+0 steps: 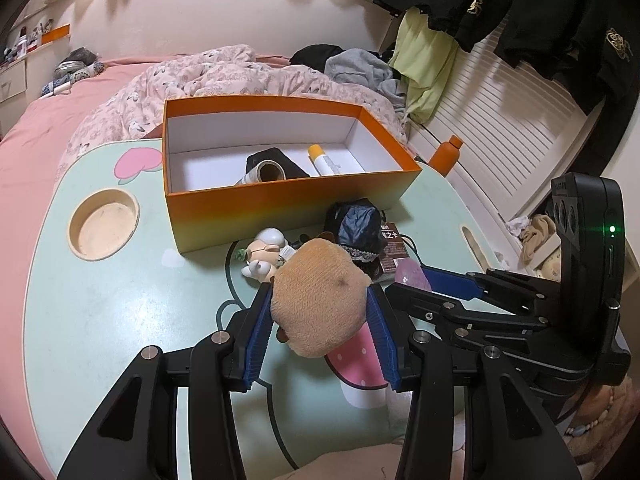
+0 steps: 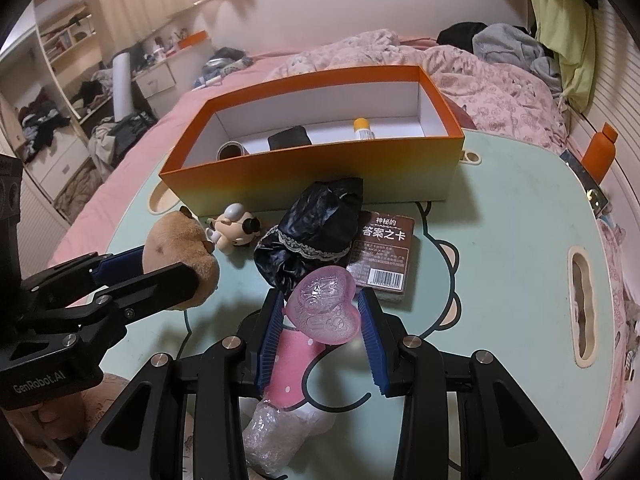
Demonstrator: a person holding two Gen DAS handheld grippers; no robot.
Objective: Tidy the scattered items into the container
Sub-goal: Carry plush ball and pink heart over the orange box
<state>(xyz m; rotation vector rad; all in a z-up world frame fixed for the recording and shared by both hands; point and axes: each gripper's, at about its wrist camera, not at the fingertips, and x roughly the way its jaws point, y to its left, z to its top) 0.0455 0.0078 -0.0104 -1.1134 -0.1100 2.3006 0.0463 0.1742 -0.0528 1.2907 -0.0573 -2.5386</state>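
The orange box stands open on the mint table; inside lie a tape roll, a black item and a yellow-capped tube. My left gripper is shut on a tan plush toy, also seen in the right wrist view. My right gripper is shut on a pink heart-shaped case. In front of the box lie a small figurine, a black lace-trimmed cloth and a brown card box.
A bubble-wrapped bundle lies under the right gripper. An orange bottle stands at the table's far right edge. The table has a round cup recess at left and a slot handle at right. A bed with quilt is behind.
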